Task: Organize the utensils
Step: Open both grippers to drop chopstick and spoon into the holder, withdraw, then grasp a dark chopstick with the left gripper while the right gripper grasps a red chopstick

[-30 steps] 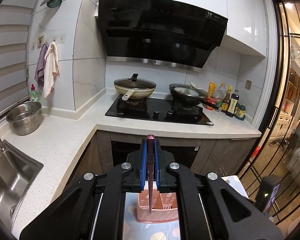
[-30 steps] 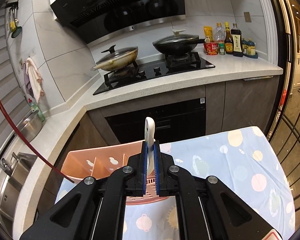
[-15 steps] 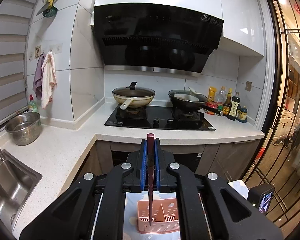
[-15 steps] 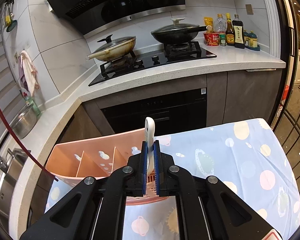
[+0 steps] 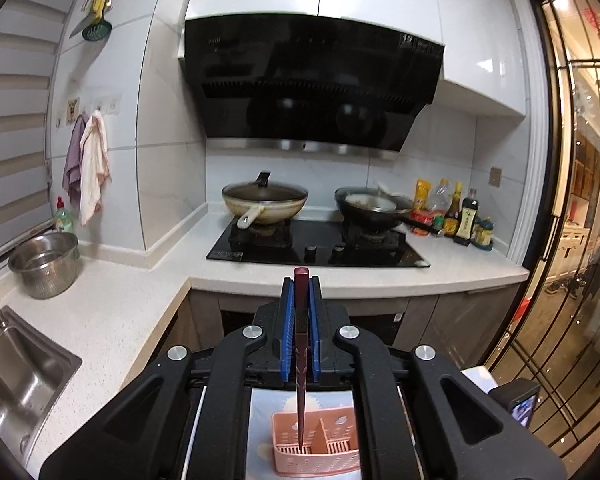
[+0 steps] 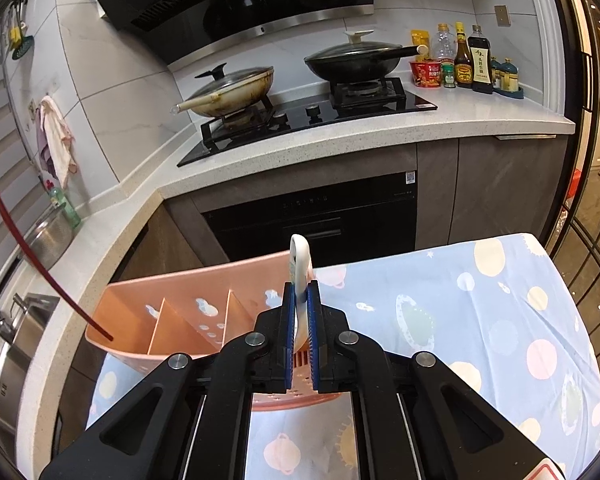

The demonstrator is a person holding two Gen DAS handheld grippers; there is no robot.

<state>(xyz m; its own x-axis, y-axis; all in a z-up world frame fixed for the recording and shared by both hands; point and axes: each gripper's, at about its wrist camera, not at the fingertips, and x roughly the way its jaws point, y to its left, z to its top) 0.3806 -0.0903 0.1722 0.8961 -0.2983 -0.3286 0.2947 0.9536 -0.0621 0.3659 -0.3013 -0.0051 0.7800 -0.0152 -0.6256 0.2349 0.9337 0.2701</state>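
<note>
Pink caddy (image 5: 315,446) sits below the left gripper (image 5: 301,292), which is clenched on a dark red chopstick (image 5: 301,360), tip over the caddy's left compartment; caddy edges cut off by fingers.

Right view: right gripper (image 6: 301,296) grasps a white spoon handle (image 6: 300,268) above caddy's (image 6: 180,316) right end; bowl hidden. Open cloth (image 6: 480,320) right of caddy.

lidded wok (image 5: 265,201) on hob (image 5: 318,245) | steel bowl (image 5: 44,263) beside sink (image 5: 16,364) | bottles (image 6: 470,62)
</note>
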